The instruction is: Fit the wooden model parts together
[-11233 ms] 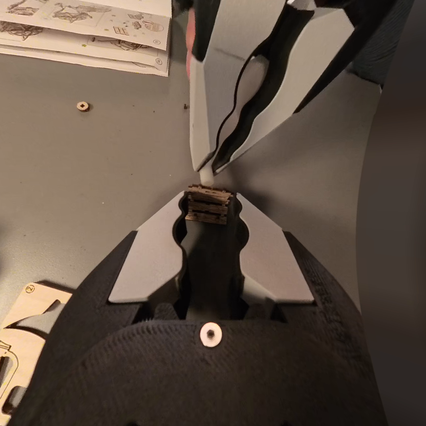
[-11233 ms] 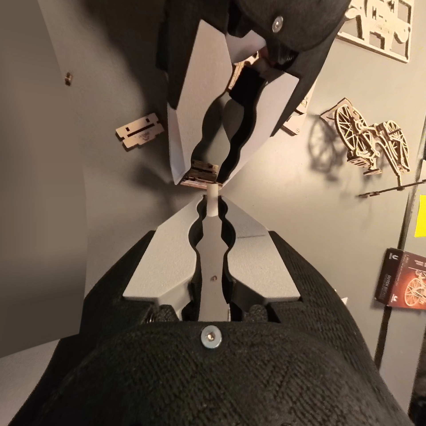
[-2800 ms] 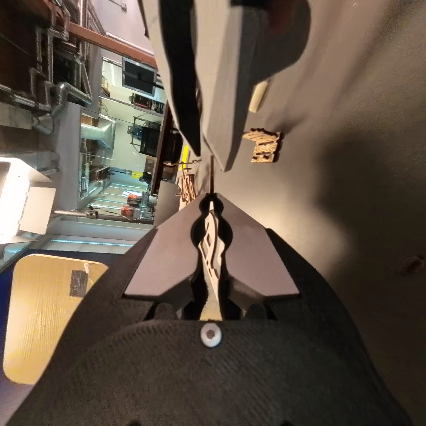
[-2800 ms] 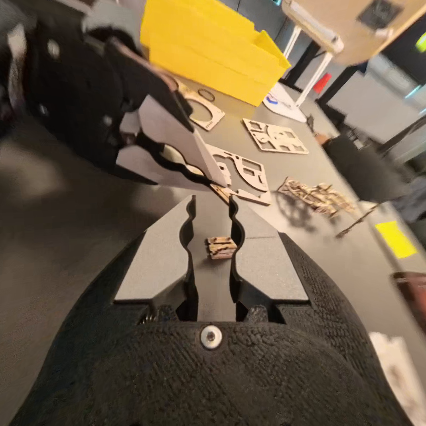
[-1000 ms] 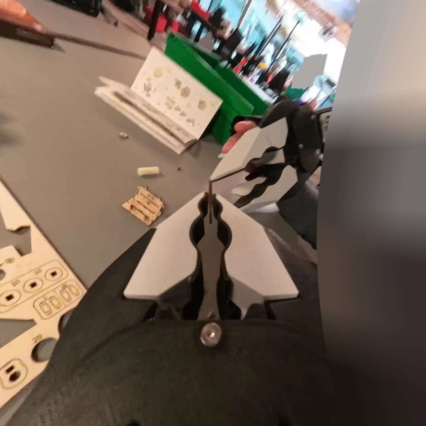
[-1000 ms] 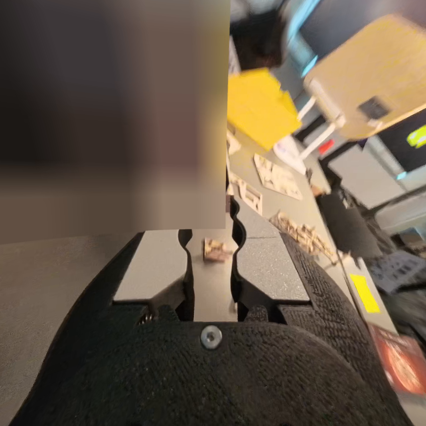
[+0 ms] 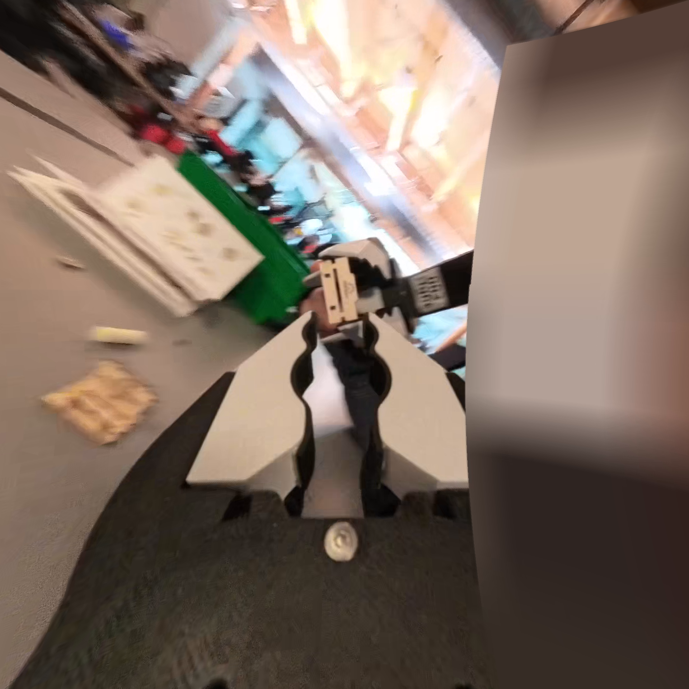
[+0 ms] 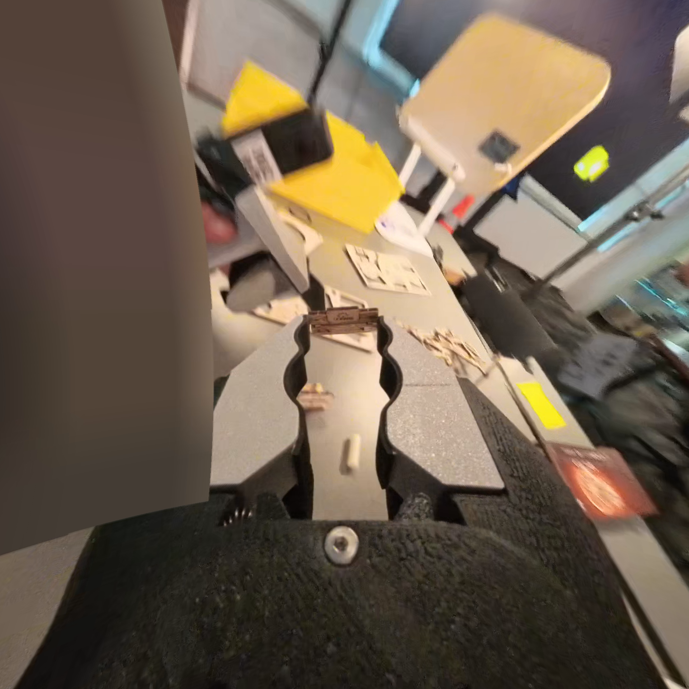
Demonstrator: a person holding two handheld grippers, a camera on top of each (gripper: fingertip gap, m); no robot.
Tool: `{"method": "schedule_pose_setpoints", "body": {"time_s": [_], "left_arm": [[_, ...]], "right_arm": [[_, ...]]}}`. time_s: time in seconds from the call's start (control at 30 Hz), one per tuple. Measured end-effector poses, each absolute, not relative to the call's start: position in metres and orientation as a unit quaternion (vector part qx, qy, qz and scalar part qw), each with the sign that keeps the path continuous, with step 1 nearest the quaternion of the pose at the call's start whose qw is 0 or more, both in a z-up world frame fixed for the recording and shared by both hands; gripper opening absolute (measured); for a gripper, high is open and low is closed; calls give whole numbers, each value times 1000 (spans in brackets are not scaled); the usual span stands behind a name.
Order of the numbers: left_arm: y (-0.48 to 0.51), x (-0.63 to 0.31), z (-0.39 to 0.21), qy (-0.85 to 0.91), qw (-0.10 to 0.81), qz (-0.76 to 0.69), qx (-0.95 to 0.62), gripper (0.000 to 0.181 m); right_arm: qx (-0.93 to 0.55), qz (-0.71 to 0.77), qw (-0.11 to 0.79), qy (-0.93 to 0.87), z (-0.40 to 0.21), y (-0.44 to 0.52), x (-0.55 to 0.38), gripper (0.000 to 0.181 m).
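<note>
A: Right claw (image 8: 343,323): closed across the ends of a small slotted wooden plate (image 8: 341,323), held edge-on at the very tips, lifted clear of the grey surface (image 8: 345,376).

B: Seen face-on from the left wrist view, same wooden plate (image 7: 338,293) pinched in the right claw (image 7: 341,294), slots turned toward the left claw (image 7: 341,328). Probably presented that way to leave the slots exposed for mating.

A: Left claw: parted, nothing between its tips, raised off the surface and pointed at the plate. Free, most likely, to fetch the mating piece.

B: Candidate pieces left lying on the surface: a slatted wooden block (image 7: 98,400) and a pale dowel (image 7: 117,335) just beyond it, both left of the left claw.

A: Same pair under the right claw: slatted wooden block (image 8: 315,397), pale dowel (image 8: 350,454). Farther along the surface, cut-out wooden sheets (image 8: 387,274) and a partly built model (image 8: 443,346); a booklet (image 7: 164,238) toward the far edge in the left wrist view.

B: Fitting judged not yet begun; heavy motion blur, finer detail not readable.
</note>
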State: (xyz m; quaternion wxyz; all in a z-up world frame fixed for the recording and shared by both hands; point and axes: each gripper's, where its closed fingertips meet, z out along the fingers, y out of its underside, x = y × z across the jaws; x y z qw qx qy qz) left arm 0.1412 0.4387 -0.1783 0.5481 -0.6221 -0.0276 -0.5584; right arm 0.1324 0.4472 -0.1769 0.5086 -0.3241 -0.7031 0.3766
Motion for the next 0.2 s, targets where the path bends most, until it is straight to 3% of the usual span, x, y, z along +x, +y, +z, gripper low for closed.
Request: {"method": "schedule_pose_setpoints", "body": {"time_s": [0.03,0.2], "left_arm": [[441,138,-182,-17,562,-508,-652,26],[452,143,-201,42,552,-368,-747,29]], "right_arm": [[-335,338,512,-715,-185,452,130,35],[-337,221,508,-761,-214,457,122,35]]}}
